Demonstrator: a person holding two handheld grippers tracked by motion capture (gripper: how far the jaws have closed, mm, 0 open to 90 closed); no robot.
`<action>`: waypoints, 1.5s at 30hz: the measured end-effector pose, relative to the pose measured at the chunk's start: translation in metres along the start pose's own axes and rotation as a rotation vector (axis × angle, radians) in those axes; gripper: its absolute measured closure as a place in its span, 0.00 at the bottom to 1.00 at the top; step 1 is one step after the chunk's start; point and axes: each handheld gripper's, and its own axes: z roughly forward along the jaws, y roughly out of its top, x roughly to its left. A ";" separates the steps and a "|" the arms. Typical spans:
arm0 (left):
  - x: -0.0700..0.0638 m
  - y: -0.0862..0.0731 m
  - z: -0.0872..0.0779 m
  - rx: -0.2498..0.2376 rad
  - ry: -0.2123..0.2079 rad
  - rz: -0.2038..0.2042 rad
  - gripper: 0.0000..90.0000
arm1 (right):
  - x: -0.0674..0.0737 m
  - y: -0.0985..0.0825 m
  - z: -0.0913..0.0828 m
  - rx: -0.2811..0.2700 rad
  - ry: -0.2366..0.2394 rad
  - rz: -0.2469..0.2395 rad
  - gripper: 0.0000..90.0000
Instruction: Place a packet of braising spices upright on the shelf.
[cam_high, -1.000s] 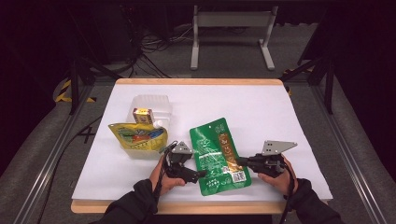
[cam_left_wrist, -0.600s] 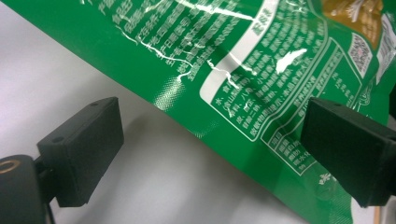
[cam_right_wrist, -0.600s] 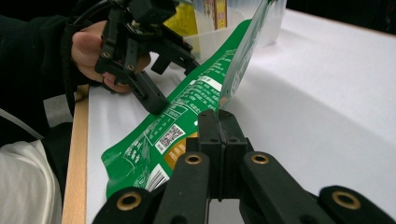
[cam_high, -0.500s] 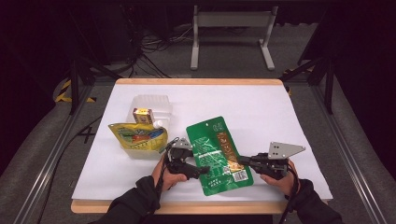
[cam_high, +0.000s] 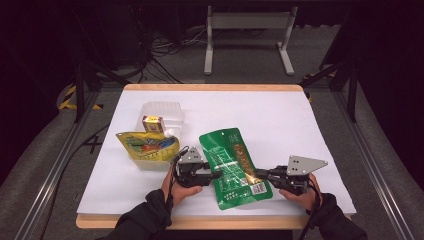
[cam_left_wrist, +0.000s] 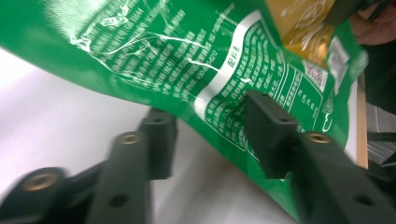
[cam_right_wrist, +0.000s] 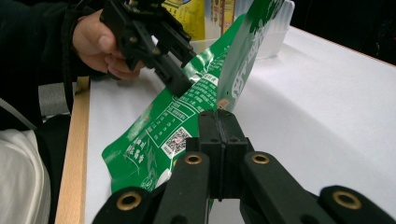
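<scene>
White table | green pouch lengthwise front-to-back, top end away

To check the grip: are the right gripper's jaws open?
No, in the right gripper view the right gripper has its jaws pressed together on the green pouch edge.

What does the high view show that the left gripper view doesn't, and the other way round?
High view: a yellow pouch, a clear box and a small carton farther back. Left gripper view: the left tool up close; its jaws have just been closing and stand apart, with the edge of the green pouch between them, its small print readable. Both: the green pouch lying on the white table.
</scene>
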 end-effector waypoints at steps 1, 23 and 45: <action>0.000 0.000 -0.001 -0.005 0.000 0.014 0.71 | 0.000 0.000 0.000 0.000 0.002 0.000 1.00; -0.042 0.016 -0.024 -0.115 0.055 0.351 0.92 | -0.008 0.011 0.000 -0.025 -0.059 0.057 0.67; -0.033 0.023 -0.038 -0.156 0.148 0.349 0.97 | -0.003 0.060 0.015 0.023 -0.047 0.018 0.98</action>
